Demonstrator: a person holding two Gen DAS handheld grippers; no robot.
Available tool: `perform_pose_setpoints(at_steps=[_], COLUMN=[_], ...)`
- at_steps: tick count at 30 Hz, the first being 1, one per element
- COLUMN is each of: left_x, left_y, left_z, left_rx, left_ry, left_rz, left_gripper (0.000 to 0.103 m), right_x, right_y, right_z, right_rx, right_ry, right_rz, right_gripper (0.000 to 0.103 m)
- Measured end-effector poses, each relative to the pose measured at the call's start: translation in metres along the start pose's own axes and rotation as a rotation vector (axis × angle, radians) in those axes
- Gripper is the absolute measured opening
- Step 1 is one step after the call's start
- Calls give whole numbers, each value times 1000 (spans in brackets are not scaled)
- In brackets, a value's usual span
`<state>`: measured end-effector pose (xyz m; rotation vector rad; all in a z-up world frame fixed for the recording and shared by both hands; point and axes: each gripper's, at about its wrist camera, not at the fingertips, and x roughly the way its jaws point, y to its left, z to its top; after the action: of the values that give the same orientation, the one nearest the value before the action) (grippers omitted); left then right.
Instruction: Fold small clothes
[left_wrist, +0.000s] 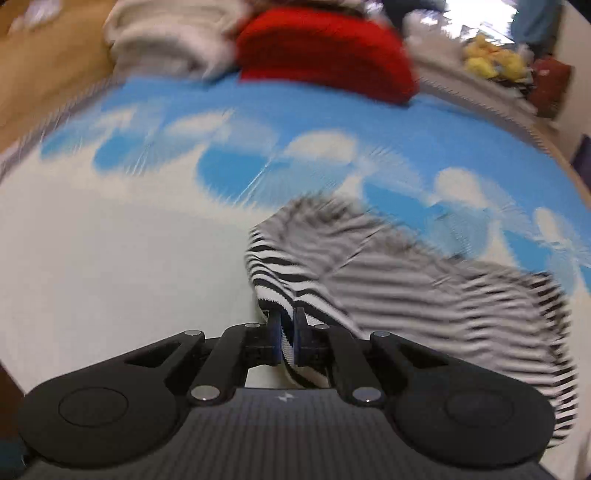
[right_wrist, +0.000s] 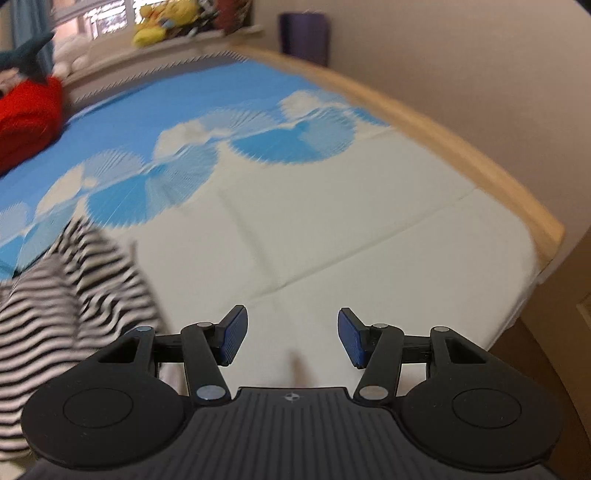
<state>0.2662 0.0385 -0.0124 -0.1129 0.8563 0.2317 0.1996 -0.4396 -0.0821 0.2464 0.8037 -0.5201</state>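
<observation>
A black-and-white striped garment (left_wrist: 406, 280) lies on the blue-and-white cloud-print sheet (left_wrist: 110, 240), blurred by motion. My left gripper (left_wrist: 286, 332) is shut on the garment's near edge, with striped cloth pinched between the blue pads. The garment trails to the right of it. In the right wrist view the same garment (right_wrist: 66, 295) lies at the left. My right gripper (right_wrist: 291, 334) is open and empty over the white part of the sheet (right_wrist: 332, 221), to the right of the garment and apart from it.
A red folded cloth (left_wrist: 325, 51) and a pile of white cloth (left_wrist: 162, 40) lie at the far end of the bed. Yellow plush toys (right_wrist: 162, 22) sit on the window ledge. The wooden bed edge (right_wrist: 461, 147) runs along the right, next to a beige wall.
</observation>
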Motion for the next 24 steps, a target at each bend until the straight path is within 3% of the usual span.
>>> perform_pose_setpoints(at_steps=[4,8,10,12,13,14,16,18,19,24], left_x=[-62,-95,-89,-68,-58,-53,-54,-53,-52,-37], left_y=[-119,-233,-277,-303,-310,-312,-299,-273,-261,-180], left_z=[3,-63,-112,-145,-158,-164,-161,-142,-132,-78], left_rx=[277,598,745,837,869,877,844,763,731,644], left_ry=[-225,-333,-280,-108,-20,9,1,1,1,-36], left_rz=[-97,-299,-409,-510,-543,-555,-577,-590,-585,-483], left_gripper=[5,4,5,18,21,22,26,36,36,38], right_x=[0,4,5,6,6,7,8,12,12,20], right_y=[-31,-52,-57,-60,-61,-62,-63,-62,-61,-42], right_z=[12,18,20,21,22,22,23,25,25,29], right_rx=[97,186,207,222,228,235,247,249,247,221], right_ry=[-40,-48,-55,-61,-62,-60,-52,-34,-27,25], right_rz=[-27,-26,-13,9,24,44,90,161,194,445], right_gripper=[56,56,56,56,56,56,56,56,56,50])
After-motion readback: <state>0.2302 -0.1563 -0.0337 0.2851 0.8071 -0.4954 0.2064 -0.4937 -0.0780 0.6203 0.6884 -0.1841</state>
